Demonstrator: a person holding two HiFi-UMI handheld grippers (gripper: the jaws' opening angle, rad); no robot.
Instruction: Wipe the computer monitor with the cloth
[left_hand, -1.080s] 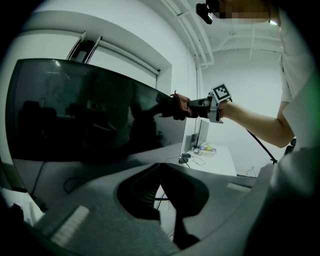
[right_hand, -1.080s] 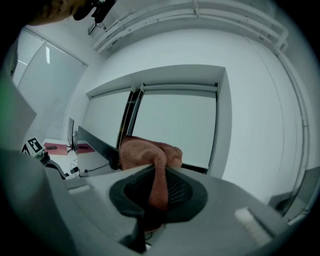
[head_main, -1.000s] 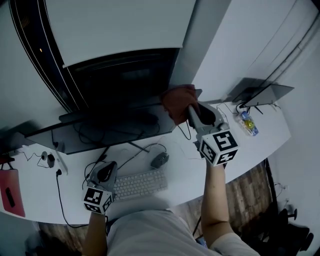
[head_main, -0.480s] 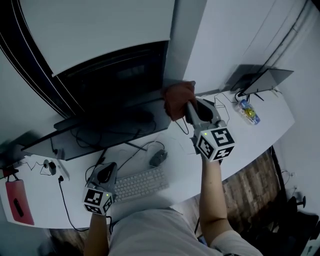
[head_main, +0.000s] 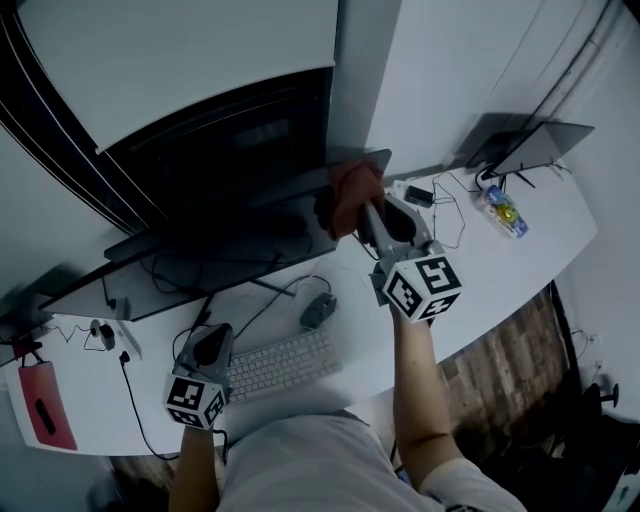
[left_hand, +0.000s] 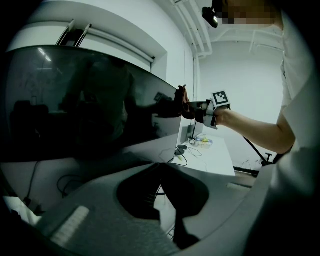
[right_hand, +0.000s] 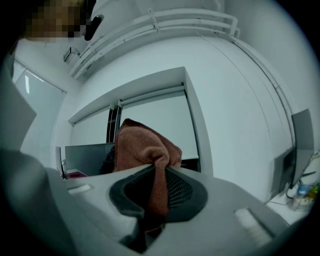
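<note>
- Cloth (head_main: 350, 195): rust-brown, bunched, up at the right-hand edge of the computer monitor (head_main: 235, 150), low on the screen. It looks to be against the glass; contact cannot be confirmed.
- Right claw (head_main: 368, 212): jaws closed tight on the cloth. A fold is pinched between them and the rest bulges above the tips. The arm is stretched forward and raised off the counter (head_main: 480, 275).
- Monitor: wide, dark, screen off, standing at the back of the counter under a pale window blind (head_main: 200, 50).
- Left claw (head_main: 208, 346): low, near the front edge of the counter, just left of the keyboard (head_main: 280, 365). Jaws drawn together, nothing between them, aimed toward the monitor.
- Mouse (head_main: 318, 311): on the counter between keyboard and monitor base, with loose cables around it.
- Right end of the counter: a small bottle-like item (head_main: 502, 213) lying flat. Behind it is a dark, tilted panel (head_main: 530, 148) on a stand.
- Left end: a red flat object (head_main: 45, 405).
</note>
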